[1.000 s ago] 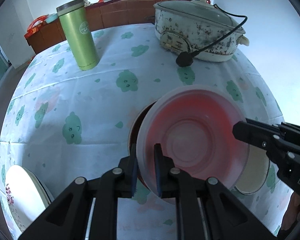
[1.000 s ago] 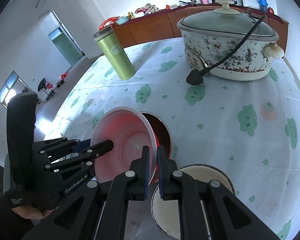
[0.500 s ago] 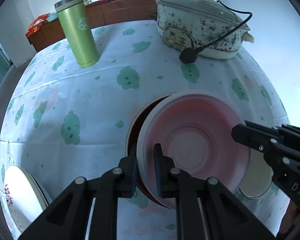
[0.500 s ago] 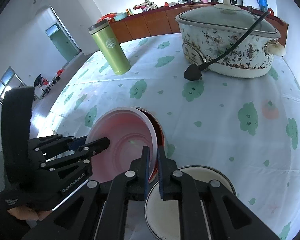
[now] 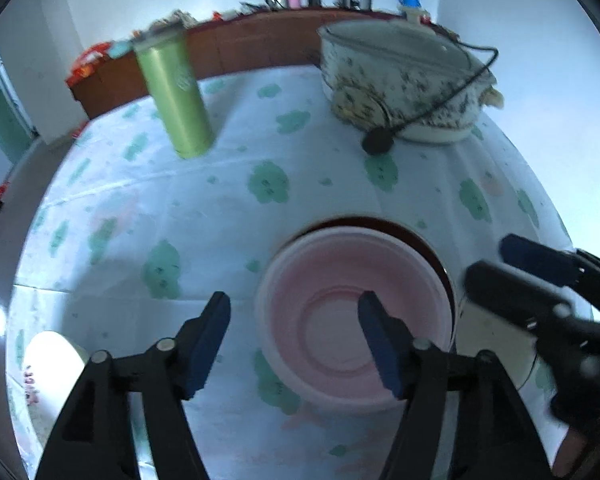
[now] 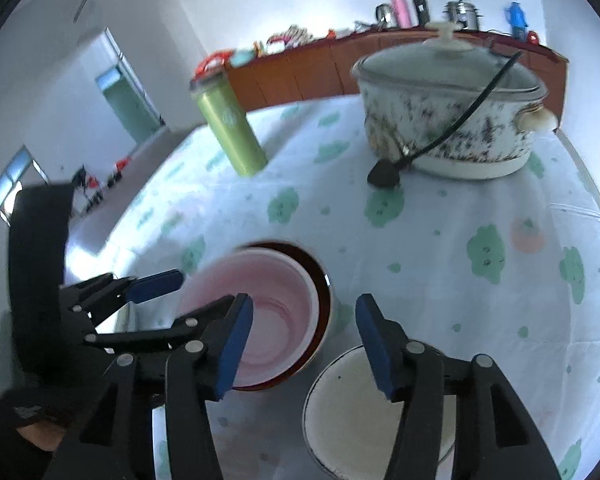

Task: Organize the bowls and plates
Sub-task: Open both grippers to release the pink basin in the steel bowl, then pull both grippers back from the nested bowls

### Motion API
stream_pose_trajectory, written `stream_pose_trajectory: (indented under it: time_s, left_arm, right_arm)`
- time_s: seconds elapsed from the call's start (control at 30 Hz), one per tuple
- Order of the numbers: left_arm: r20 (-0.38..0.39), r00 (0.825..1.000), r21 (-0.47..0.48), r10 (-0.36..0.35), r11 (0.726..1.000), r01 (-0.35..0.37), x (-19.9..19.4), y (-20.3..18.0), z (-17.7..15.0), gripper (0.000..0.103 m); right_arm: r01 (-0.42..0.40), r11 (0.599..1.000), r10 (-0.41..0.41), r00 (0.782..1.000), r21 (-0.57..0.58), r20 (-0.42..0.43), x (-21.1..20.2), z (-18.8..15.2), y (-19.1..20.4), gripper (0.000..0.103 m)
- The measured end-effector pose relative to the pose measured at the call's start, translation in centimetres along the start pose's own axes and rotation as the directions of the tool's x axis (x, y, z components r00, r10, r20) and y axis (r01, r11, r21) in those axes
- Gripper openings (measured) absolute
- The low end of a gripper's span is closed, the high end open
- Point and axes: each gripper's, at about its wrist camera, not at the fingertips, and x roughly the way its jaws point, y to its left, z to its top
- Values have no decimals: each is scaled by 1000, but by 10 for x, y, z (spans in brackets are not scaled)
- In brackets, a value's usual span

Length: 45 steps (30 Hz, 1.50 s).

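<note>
We see, in the lower centre of the left wrist view, the pink bowl (image 5: 354,328) sitting nested in a dark red bowl (image 5: 432,248) whose rim shows as a crescent behind it, both on the table's cloud-print cloth (image 5: 220,208). The left gripper (image 5: 296,340) has just been opening: its blue pads stand wide apart, one out over the cloth to the left, the other over the bowl's inside, and neither presses on the rim. At the right edge of that frame the right gripper (image 5: 500,264) shows with its fingers parted, above a white enamel bowl (image 5: 496,344) that lies just beside the stacked pair.

From the right wrist view we find the same stack left of centre, the pink bowl (image 6: 268,320) inside the dark red one (image 6: 320,280). The right gripper (image 6: 304,336) has likewise just been opening; its pads are spread, with nothing pinched between them, and the white enamel bowl (image 6: 340,420) fills the bottom centre. The left gripper (image 6: 188,292) reaches in from the left, held by a person's hand (image 6: 32,436) at the lower left corner.

A white plate (image 5: 52,372) lies at the lower left of the left wrist view. Toward the top stand a green flask (image 5: 176,100) and a speckled cooker (image 5: 404,92), its black plug (image 5: 378,142) on the cloth.
</note>
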Motion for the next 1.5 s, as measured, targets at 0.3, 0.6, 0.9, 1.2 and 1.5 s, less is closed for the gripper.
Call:
stream_pose_trajectory:
  time_s: [0.3, 0.6, 0.9, 1.2, 1.5]
  left_arm:
    - [19, 1000, -18, 16, 1000, -16, -23, 4, -13, 67]
    - [30, 999, -12, 36, 999, -36, -47, -3, -37, 68]
    - [50, 998, -22, 46, 999, -45, -73, -3, -60, 68]
    - [64, 997, -13, 47, 999, -46, -88, -8, -75, 68]
    - [63, 997, -9, 38, 999, -37, -94, -11, -86, 68]
  right_arm:
    - [-3, 996, -2, 998, 87, 55, -39, -24, -3, 56]
    - [8, 995, -14, 998, 102, 57, -66, -57, 5, 56]
    - [28, 996, -34, 997, 90, 65, -88, -80, 15, 56]
    - [38, 994, -45, 997, 102, 62, -105, -99, 14, 56]
    - [38, 994, -45, 997, 102, 66, -113, -106, 17, 56]
